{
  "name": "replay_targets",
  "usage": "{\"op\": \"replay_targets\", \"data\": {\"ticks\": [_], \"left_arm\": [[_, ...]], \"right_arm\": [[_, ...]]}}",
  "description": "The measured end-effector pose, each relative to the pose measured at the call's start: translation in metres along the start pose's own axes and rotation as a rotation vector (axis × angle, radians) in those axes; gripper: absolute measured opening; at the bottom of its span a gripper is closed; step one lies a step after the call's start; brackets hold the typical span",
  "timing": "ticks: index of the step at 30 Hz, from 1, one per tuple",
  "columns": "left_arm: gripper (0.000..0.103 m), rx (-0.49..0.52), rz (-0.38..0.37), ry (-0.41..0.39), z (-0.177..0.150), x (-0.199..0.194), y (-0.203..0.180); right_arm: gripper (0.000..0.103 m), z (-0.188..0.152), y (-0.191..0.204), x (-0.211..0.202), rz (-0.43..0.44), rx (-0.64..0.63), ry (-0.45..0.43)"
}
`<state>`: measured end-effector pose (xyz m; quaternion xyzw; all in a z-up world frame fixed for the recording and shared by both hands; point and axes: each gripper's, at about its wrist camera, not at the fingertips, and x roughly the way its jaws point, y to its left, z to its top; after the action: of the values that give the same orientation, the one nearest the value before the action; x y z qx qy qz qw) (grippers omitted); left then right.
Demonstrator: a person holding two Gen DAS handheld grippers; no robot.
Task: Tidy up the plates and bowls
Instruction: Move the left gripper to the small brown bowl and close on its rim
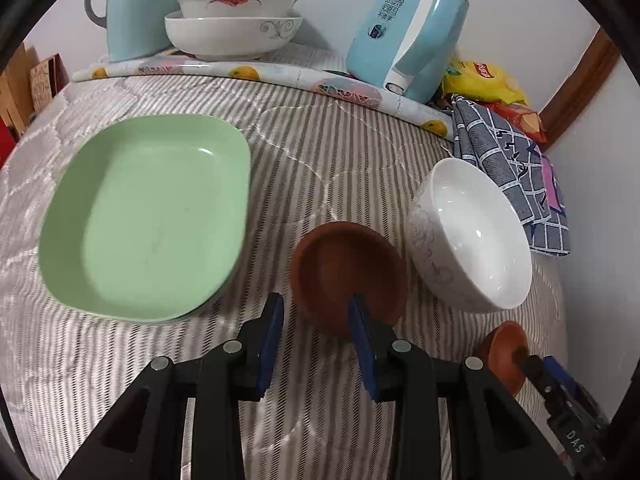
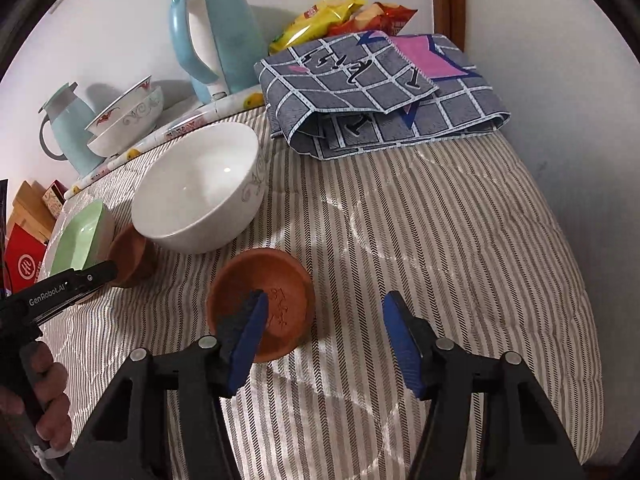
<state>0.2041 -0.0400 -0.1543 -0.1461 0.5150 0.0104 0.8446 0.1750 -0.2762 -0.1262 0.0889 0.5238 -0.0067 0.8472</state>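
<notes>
Here both small terracotta bowls (image 1: 348, 276) (image 2: 262, 304) sit mouth-up, each straddled by unclenched grippers (image 1: 316, 340) (image 2: 324, 340).

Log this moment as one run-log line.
left claw: open at first brown dish rim | right claw: open at second brown dish rim | white bowl, green plate: untouched

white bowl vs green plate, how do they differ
The white bowl is round and deep with high walls and a faint grey pattern outside; the green plate is a rounded rectangle, shallow and plain. The bowl sits to the right of the plate. Both are empty, upright, on the striped cloth.
</notes>
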Motion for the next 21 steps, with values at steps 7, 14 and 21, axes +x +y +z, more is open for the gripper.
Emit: {"op": "replay_targets", "data": {"ticks": [7, 14, 21], "left_arm": [[0.032, -0.006, 0.034, 0.020, 0.003, 0.014, -0.004], [0.032, -0.015, 0.024, 0.020, 0.005, 0.021, -0.004], [0.029, -0.028, 0.026, 0.019, 0.009, 0.026, -0.002]], "right_arm": [[0.046, 0.001, -0.002, 0.017, 0.024, 0.012, 0.037], [0.030, -0.001, 0.010, 0.029, 0.035, -0.031, 0.065], [0.014, 0.000, 0.013, 0.037, 0.048, -0.038, 0.074]]}}
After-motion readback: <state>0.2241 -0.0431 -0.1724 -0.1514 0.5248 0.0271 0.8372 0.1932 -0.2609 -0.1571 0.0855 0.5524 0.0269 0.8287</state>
